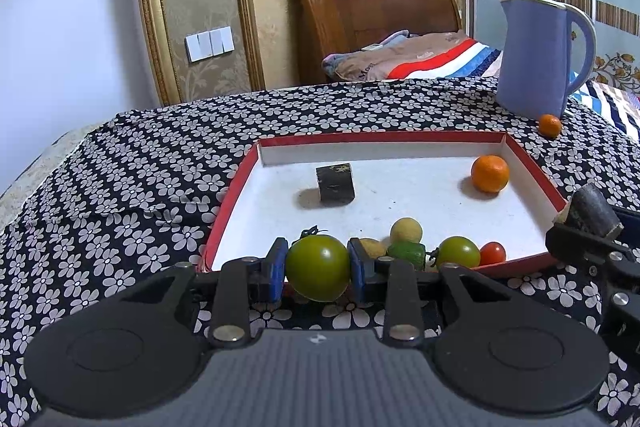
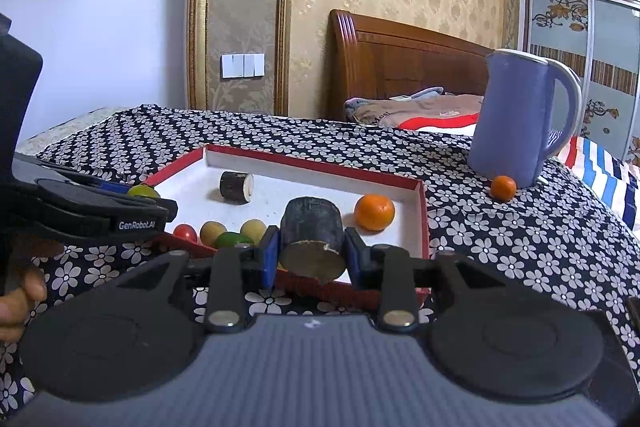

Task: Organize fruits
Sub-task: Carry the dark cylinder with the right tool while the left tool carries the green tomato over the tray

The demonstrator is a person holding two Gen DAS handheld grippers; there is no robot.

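Left view only: left tongs (image 1: 318, 263) clamp a large round green tomato (image 1: 318, 267) above the near rim of the red-edged white cardboard tray (image 1: 400, 137) on the floral-clothed counter (image 1: 120, 187). Right view only: right tongs (image 2: 311, 259) grip a dark short sugarcane segment (image 2: 312, 239) over the same rim, angled slightly downward. Left hand (image 2: 18, 303) cut off at frame edge.

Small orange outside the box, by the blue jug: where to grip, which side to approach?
Grip the small orange across its widest middle. It is round, so any jaw axis works, but the blue jug stands right behind it. I'd come from the near, open side or from above, jaws closing left-right, clear of the jug and the red box.
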